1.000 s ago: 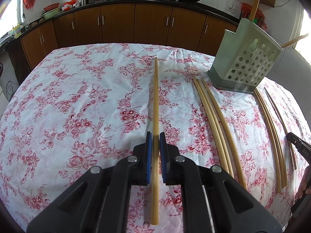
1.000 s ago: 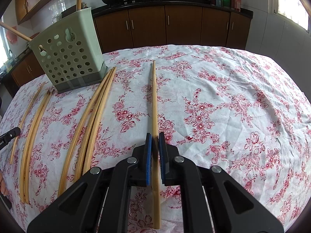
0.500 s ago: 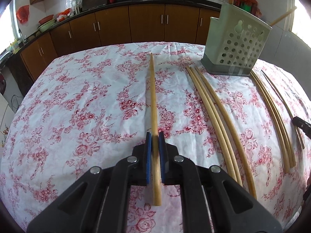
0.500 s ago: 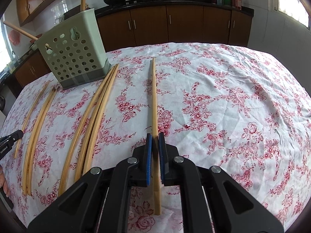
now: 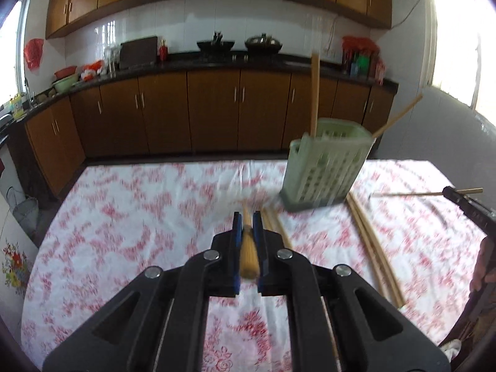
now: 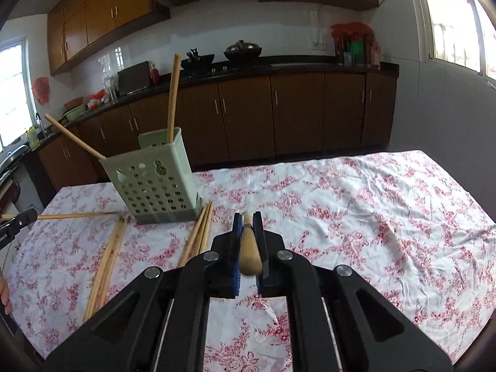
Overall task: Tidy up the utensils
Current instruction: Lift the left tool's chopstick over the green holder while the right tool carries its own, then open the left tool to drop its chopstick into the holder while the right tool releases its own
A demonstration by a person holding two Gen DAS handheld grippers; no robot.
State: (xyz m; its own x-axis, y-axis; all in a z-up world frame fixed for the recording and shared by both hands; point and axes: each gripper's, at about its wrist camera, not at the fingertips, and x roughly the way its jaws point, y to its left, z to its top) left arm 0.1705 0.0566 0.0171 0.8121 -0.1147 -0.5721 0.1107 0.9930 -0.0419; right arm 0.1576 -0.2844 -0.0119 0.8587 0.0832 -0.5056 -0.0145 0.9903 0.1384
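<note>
My left gripper [image 5: 247, 217] is shut on a bamboo chopstick [image 5: 248, 248], held up off the floral tablecloth [image 5: 139, 223] and pointing away from me. My right gripper [image 6: 247, 217] is shut on a second chopstick [image 6: 249, 248], also lifted. The pale green perforated holder [image 5: 325, 170] stands ahead and to the right in the left wrist view. It stands ahead and to the left [image 6: 155, 183] in the right wrist view. Two chopsticks are in it, one upright [image 6: 172, 99] and one leaning [image 6: 74, 141]. Each gripper shows at the other view's edge with its stick.
Several loose chopsticks lie in bundles beside the holder [image 6: 107, 257] [image 6: 198, 235] [image 5: 375, 254]. Brown kitchen cabinets [image 5: 214, 108] and a counter with pans stand beyond the table's far edge. A person's hand [image 5: 483, 260] is at the right border of the left wrist view.
Both grippers have risen with their chopsticks, which lay flat on the cloth before. The views have tilted up and now take in the cabinets and wall.
</note>
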